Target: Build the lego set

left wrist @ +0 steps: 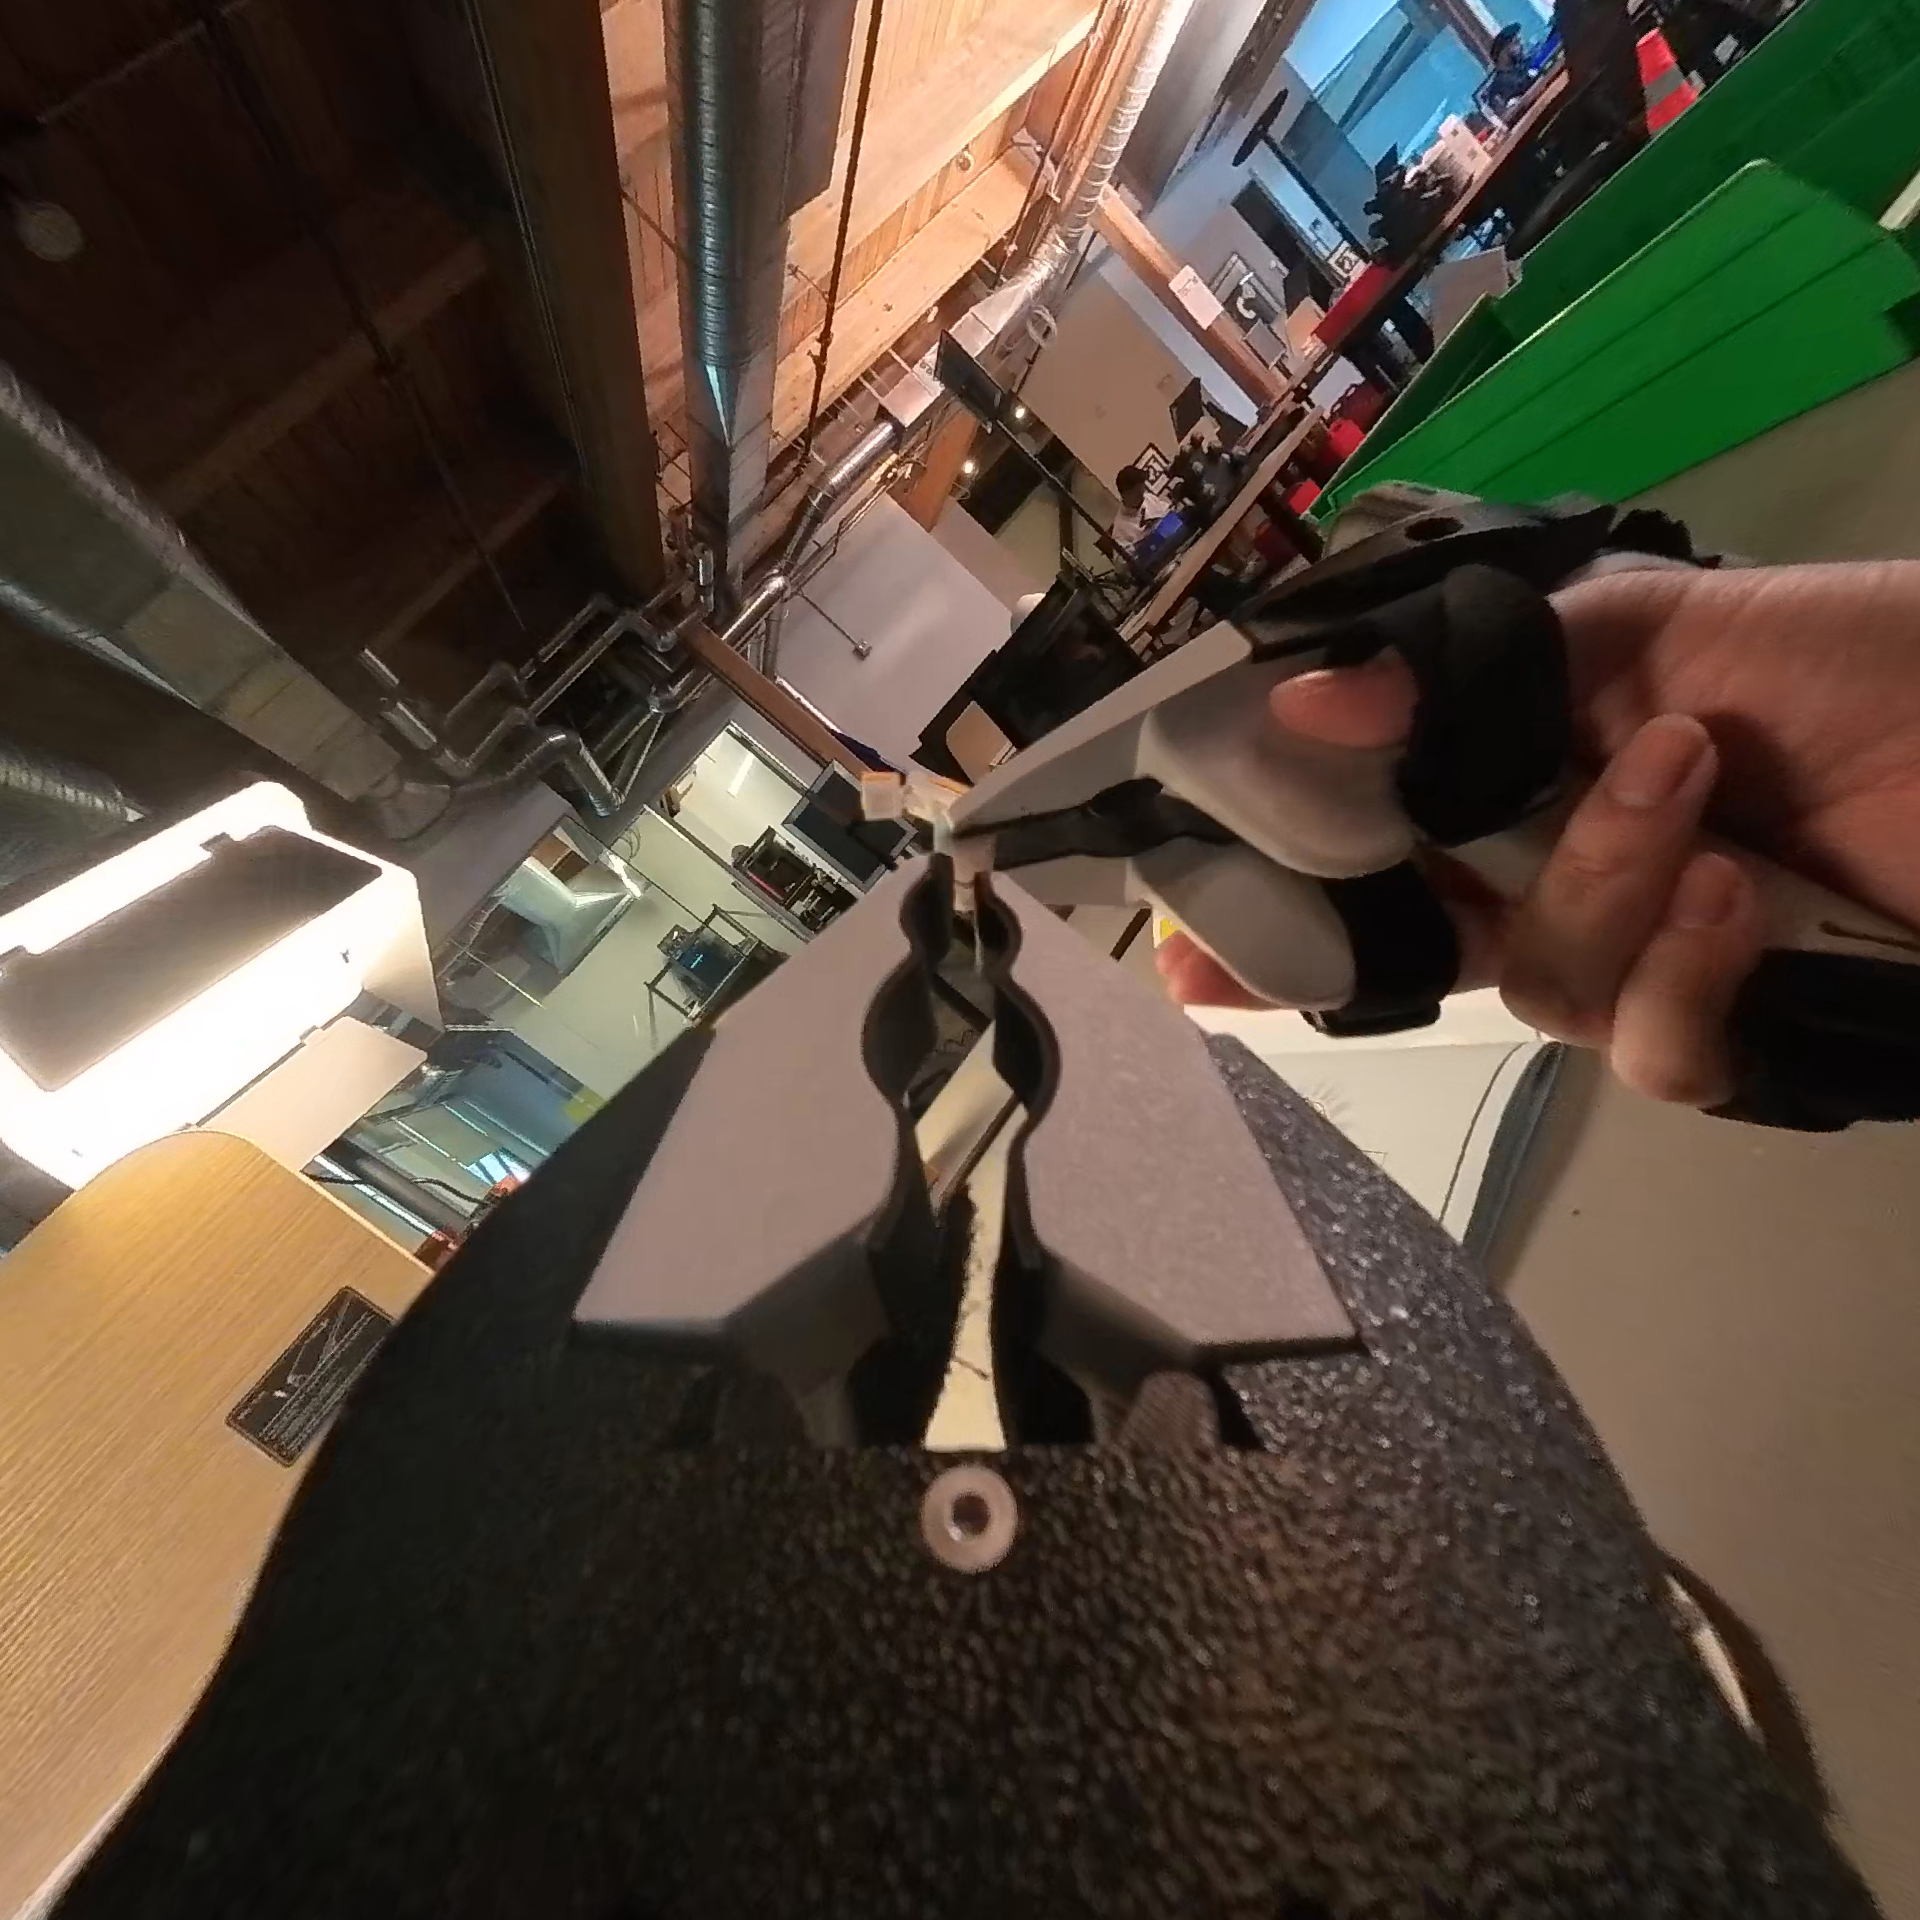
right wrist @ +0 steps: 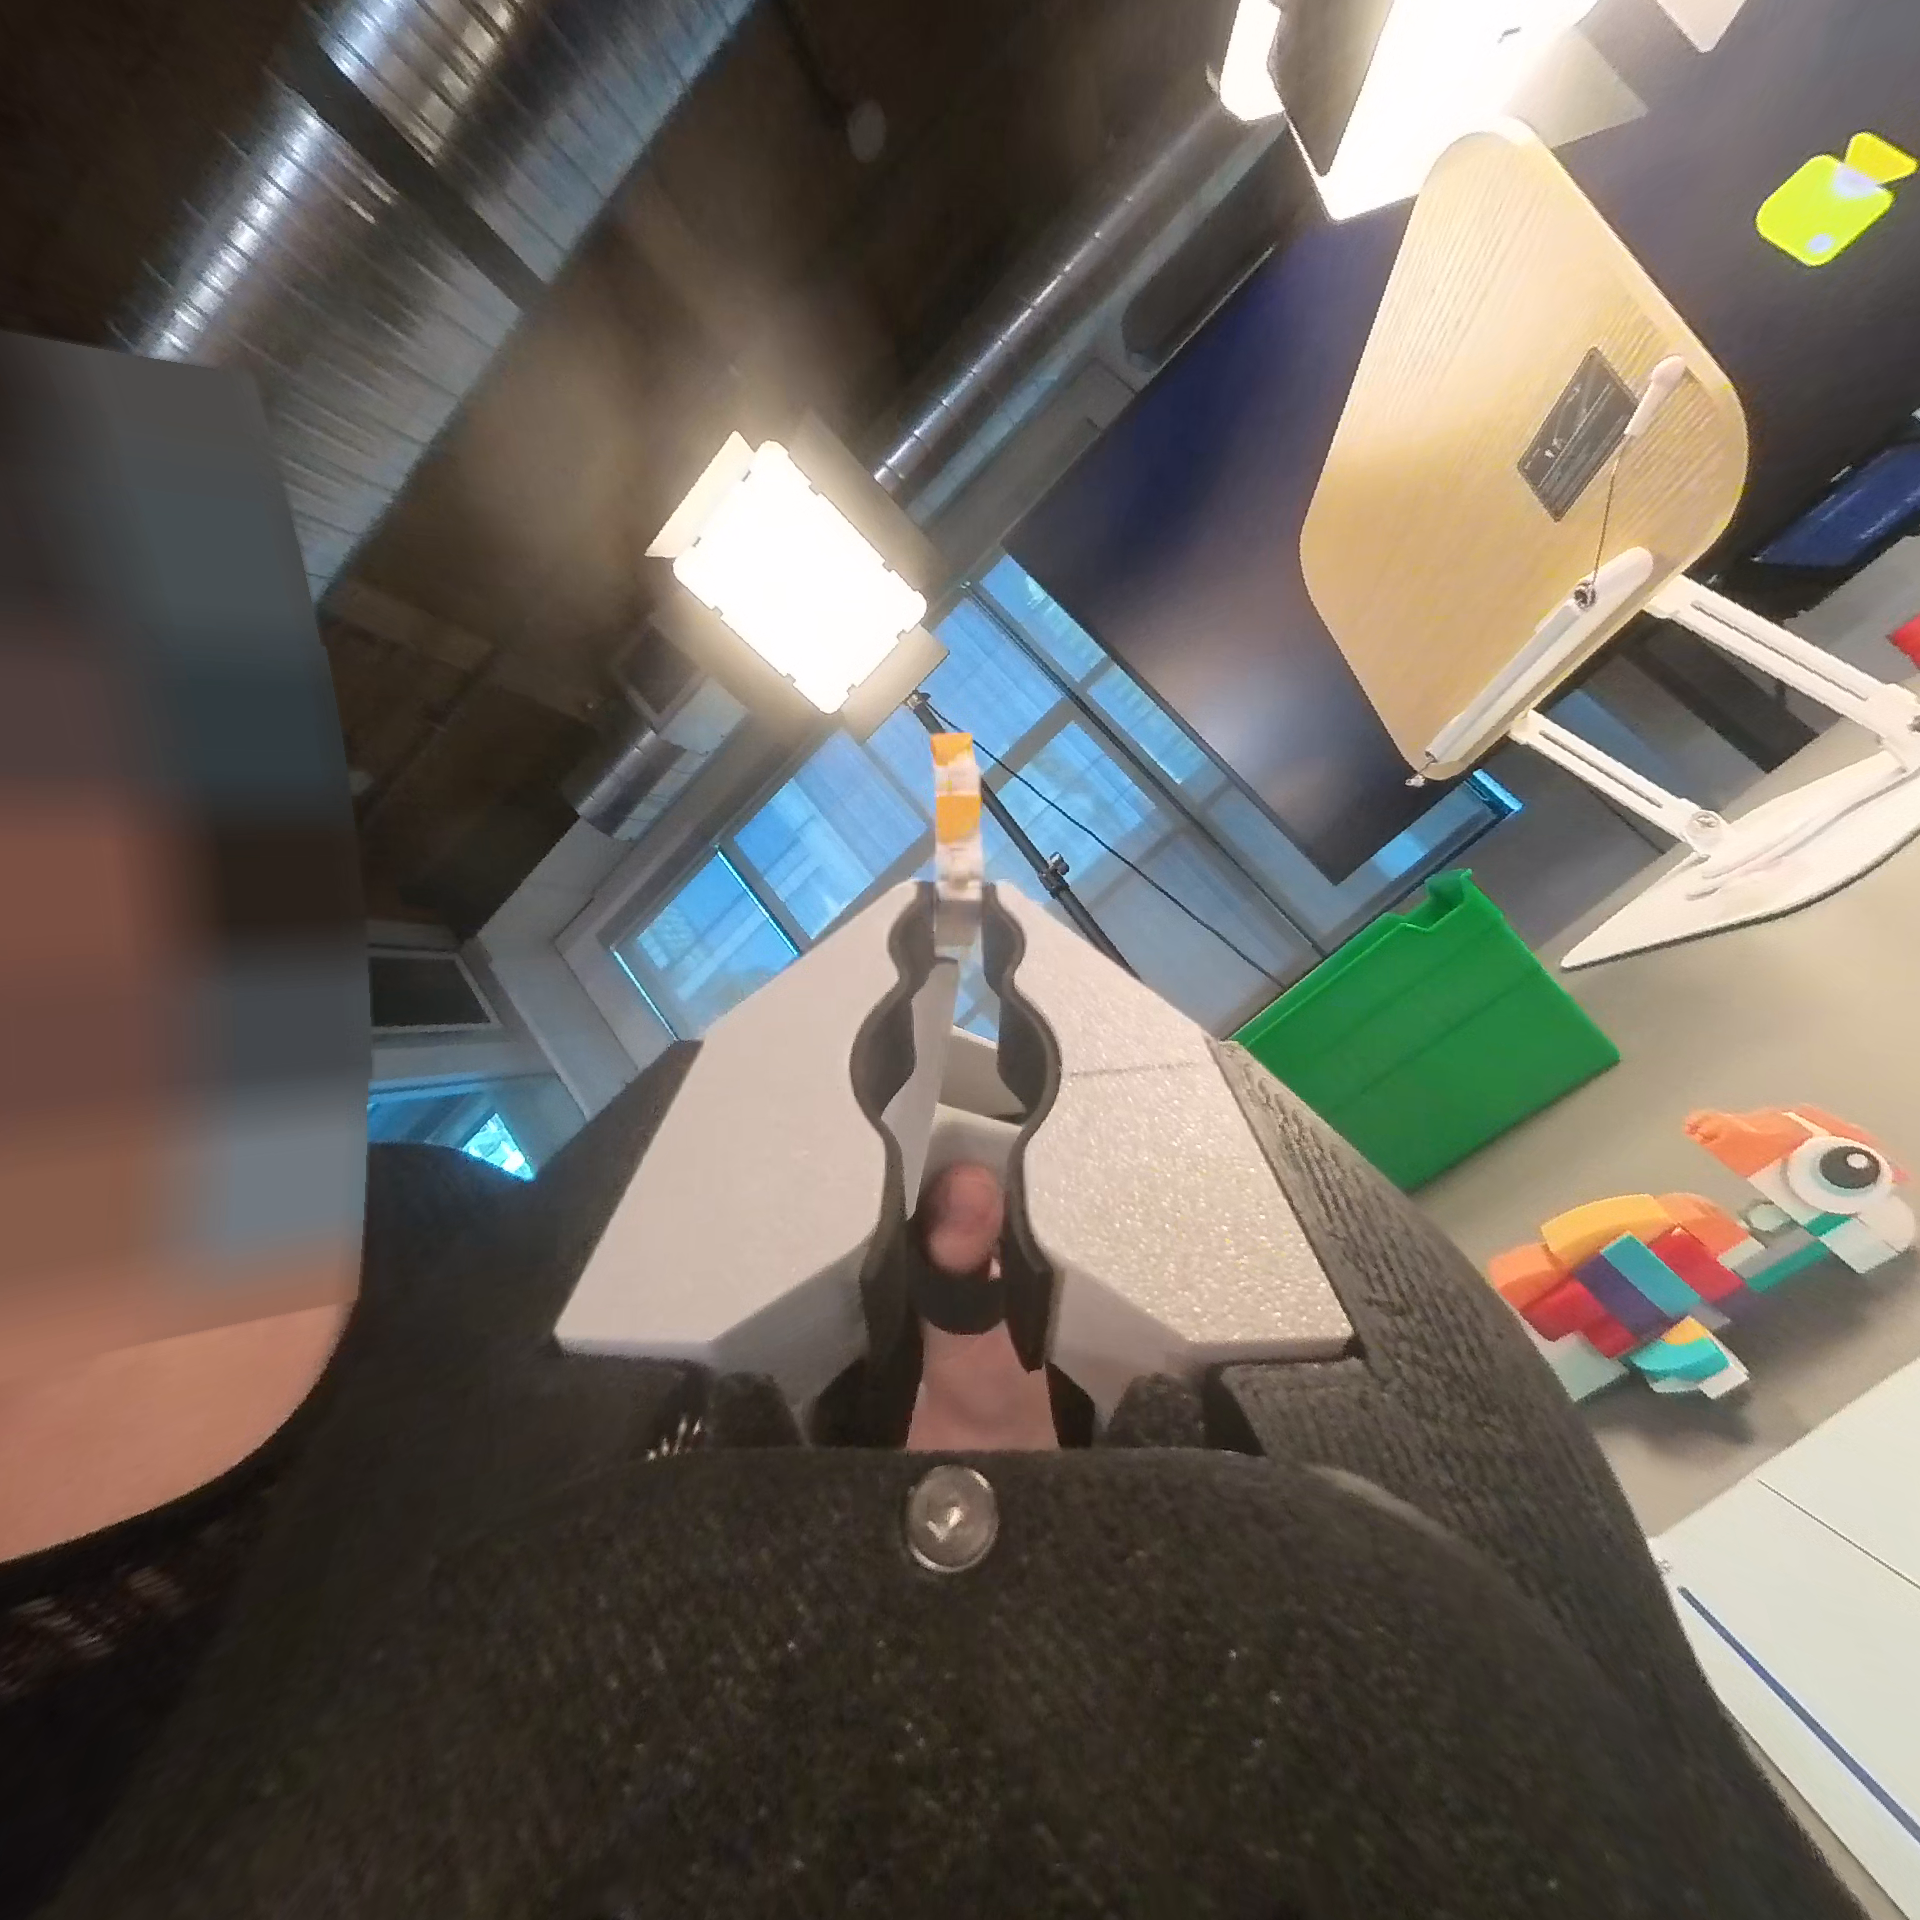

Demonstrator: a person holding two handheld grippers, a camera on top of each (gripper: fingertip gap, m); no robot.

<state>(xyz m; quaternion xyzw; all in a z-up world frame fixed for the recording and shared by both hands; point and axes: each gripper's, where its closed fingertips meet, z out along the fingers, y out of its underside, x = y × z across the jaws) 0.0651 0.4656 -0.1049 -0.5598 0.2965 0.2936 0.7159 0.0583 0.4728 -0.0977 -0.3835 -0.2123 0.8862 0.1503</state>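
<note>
1. Grey fingers of the left hand-held gripper [left wrist: 961, 896] were nearly closed in the left wrist view, pinching a small white-and-tan lego piece [left wrist: 914, 808] at their tips.
2. Coming in from the right of that view, the right hand-held gripper [left wrist: 961, 831] was held by a bare hand [left wrist: 1662, 810] in a black strap, and its pointed tips met the same lego piece, so both tools touched it in the air above the counter [left wrist: 1662, 1351].
3. Green bins [left wrist: 1683, 312] stood at the far side of the counter, and a wooden board [left wrist: 156, 1351] on a stand showed at the lower left.
4. Seen in the right wrist view, the right hand-held gripper [right wrist: 956, 899] was closed to a narrow gap on a thin stack of white and orange lego pieces [right wrist: 954, 821] that stuck up past its tips.
5. A partly built lego fish [right wrist: 1704, 1247], with orange, red, teal and white bricks and a large eye, lay on the grey counter [right wrist: 1766, 1039] towards its right edge, well apart from the tips.
6. A green bin [right wrist: 1423, 1029] sat beyond the fish, and behind it a white stand [right wrist: 1714, 790] carried the wooden board [right wrist: 1507, 416].
7. A lit lamp panel [right wrist: 800, 587] hung beyond the held stack.
</note>
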